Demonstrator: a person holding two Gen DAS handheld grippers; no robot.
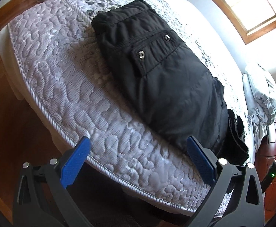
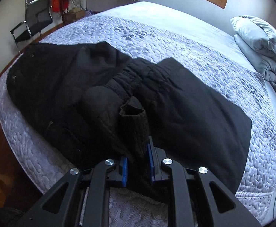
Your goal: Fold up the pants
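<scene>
We have the black cargo pants lying on the bare quilted mattress, near its corner edge, partly folded so the snap-buttoned pocket flap faces up. Our right claw is pinched tight on a ribbed cuff of the pants, the blue pads pressing the knit from both sides. We judge that this hold lets us carry the leg end across the rest of the garment for the next fold. Our left claw is spread wide and holds nothing. It hovers over the mattress edge with one blue pad just beside the folded end of the pants, probably ready to pin or smooth the cloth. A rumpled grey duvet sits well apart at the far side of the bed.
</scene>
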